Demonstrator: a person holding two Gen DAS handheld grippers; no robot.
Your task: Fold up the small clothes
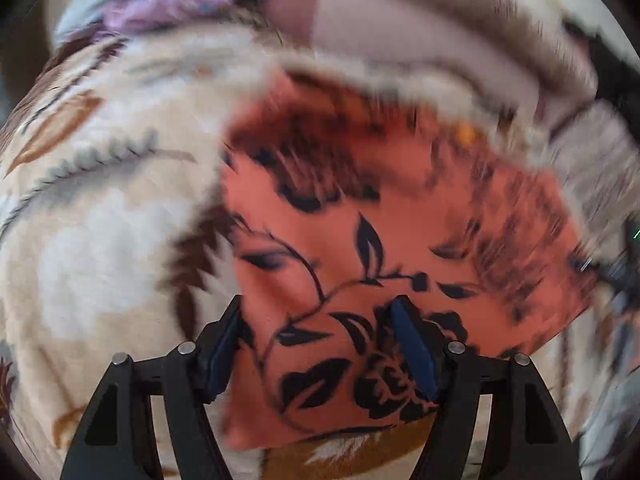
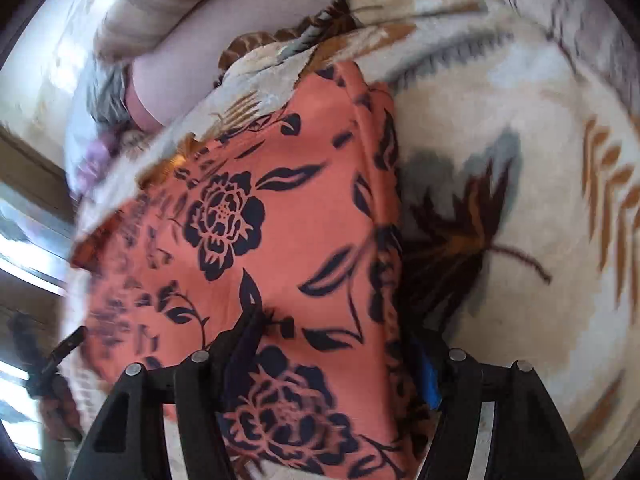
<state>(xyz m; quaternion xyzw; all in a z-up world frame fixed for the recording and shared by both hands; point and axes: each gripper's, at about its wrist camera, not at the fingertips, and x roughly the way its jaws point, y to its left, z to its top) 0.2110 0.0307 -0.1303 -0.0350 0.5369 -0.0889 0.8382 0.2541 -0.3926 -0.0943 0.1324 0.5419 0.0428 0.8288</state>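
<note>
Underneath everything, a plush blanket (image 1: 100, 220) with leaf print, spread wide to the outer side of each tool and beyond the fingertips. On top of it, the cloth (image 1: 360, 240), orange with dark flowers, flat or nearly flat and seemingly already folded once, though motion blur at its far edge hides the exact outline. Beyond the cloth, at the far side, a blurred pile of other fabric (image 1: 420, 20), pinkish and grey; not possible to say what pieces. Left gripper (image 1: 316, 344): jaws apart, near edge of the cloth between them, one blue pad (image 1: 412, 352) over the print, the other at the cloth's left border; touching or hovering cannot be told. Right gripper (image 2: 340, 356): jaws also apart, a long strip of the cloth passing between them and away forward, its right border close beside the right finger. Nothing clamped in either view. Step in hand, by judgement: taking the near edge for the next fold. To do it well: lower both tools until the pads meet only the top layers of cloth and not the blanket pile; close on the border at matching places; lift low and carry forward evenly, so that the edges meet and no crease forms. Thin fabric, probably slippery, so a firm pinch is better.
</note>
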